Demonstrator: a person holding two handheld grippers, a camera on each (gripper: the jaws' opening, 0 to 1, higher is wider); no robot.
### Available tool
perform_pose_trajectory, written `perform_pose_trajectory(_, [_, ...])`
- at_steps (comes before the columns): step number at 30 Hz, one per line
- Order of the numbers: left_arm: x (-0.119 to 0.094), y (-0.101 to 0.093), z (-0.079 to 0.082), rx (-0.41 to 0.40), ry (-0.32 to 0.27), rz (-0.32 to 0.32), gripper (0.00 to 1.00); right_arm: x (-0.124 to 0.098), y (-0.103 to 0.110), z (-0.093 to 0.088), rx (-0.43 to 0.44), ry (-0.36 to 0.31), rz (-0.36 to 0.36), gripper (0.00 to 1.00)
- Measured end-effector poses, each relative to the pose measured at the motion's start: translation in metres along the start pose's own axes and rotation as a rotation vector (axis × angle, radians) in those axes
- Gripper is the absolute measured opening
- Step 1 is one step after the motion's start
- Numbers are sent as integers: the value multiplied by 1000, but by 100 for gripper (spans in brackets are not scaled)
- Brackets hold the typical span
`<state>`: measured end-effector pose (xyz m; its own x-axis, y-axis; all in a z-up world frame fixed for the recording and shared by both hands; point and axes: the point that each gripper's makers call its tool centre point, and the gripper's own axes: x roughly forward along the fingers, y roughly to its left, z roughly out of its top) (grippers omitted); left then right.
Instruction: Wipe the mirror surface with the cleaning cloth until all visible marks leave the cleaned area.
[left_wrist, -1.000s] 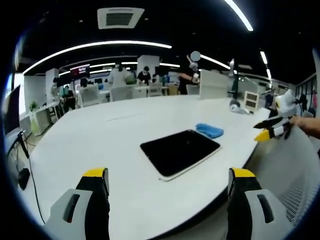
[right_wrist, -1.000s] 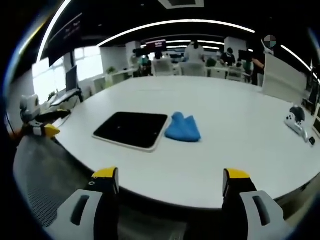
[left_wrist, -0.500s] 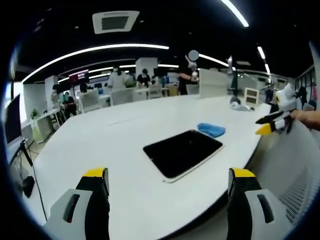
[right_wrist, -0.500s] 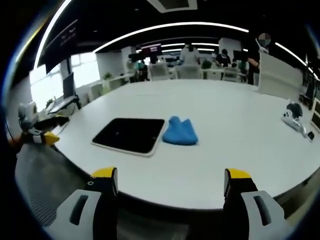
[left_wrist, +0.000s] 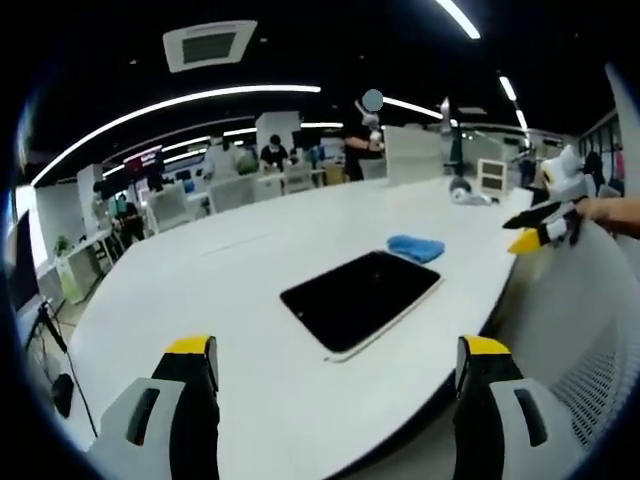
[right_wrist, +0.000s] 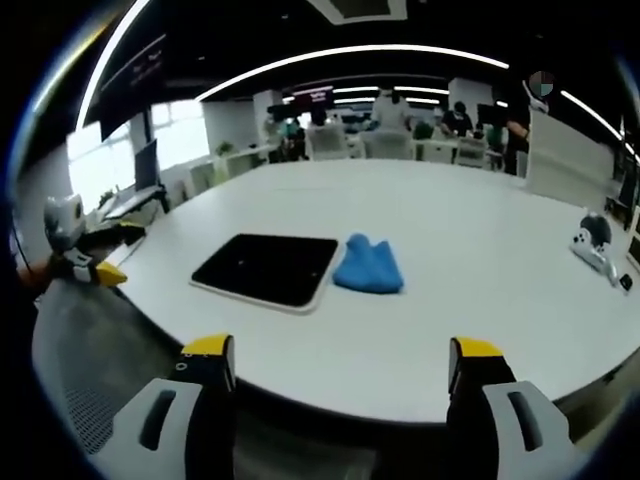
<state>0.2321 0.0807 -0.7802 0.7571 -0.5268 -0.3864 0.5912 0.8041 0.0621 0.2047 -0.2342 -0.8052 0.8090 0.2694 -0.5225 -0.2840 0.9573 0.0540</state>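
Note:
A dark rectangular mirror (left_wrist: 360, 297) (right_wrist: 268, 268) with a pale rim lies flat on the big white table (left_wrist: 200, 290) (right_wrist: 470, 240). A crumpled blue cleaning cloth (left_wrist: 417, 247) (right_wrist: 368, 268) rests on the table right beside the mirror's far short edge. My left gripper (left_wrist: 335, 385) hangs open near the table's edge, short of the mirror, holding nothing. My right gripper (right_wrist: 335, 385) is open too, off the table's near edge, in front of mirror and cloth. Each gripper (left_wrist: 540, 232) (right_wrist: 85, 262) appears at the side of the other's view.
A white mesh chair back (left_wrist: 590, 330) (right_wrist: 90, 370) stands between the two grippers by the table edge. A small white device (right_wrist: 592, 240) (left_wrist: 462, 190) sits on the far side of the table. People and desks fill the office behind.
Both views shifted slightly with the hands. Mirror and cloth lie where they were; both grippers stay open.

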Motion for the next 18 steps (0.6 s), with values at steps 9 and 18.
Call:
perform_pose_trajectory(9, [0, 0, 2, -20, -20, 1, 98, 1, -4, 15, 15, 0, 13, 67])
perform_pose_trajectory(18, [1, -3, -5, -48, 12, -23, 93, 19, -10, 66, -86, -25, 22, 60])
